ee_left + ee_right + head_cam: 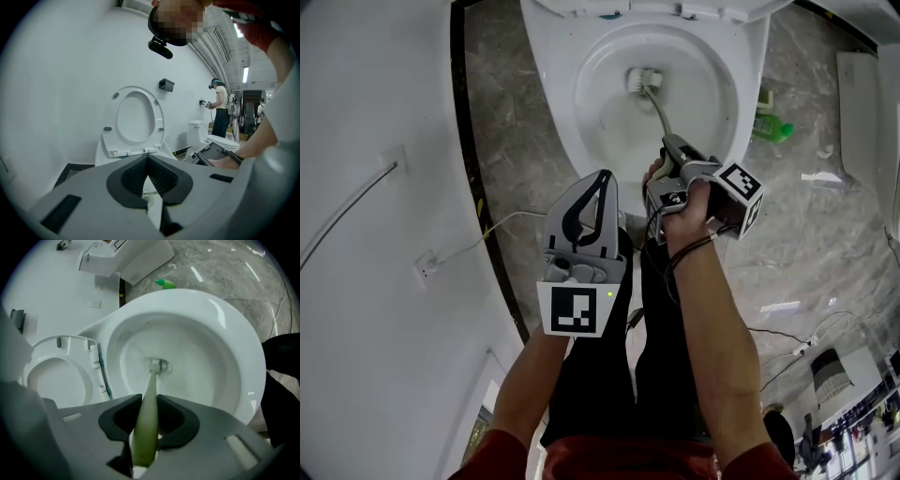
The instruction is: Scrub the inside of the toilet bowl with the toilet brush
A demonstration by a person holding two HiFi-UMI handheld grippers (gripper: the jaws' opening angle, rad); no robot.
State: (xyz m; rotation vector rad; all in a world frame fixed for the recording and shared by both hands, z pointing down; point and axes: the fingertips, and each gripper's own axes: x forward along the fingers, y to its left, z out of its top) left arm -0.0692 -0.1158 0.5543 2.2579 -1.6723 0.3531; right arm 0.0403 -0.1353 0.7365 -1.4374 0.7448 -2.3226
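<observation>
Holding the brush: the right gripper is clamping its jaws tight on the green handle of the toilet brush.
Brush head: the bristles are sitting low inside the toilet bowl, down at its bottom.
Left gripper: the left gripper is hovering with its jaws pressed together on nothing, just beside the right gripper, over the bowl's near rim.
Seat: the toilet seat is standing raised.
Floor: a green bottle is lying beside the toilet.
</observation>
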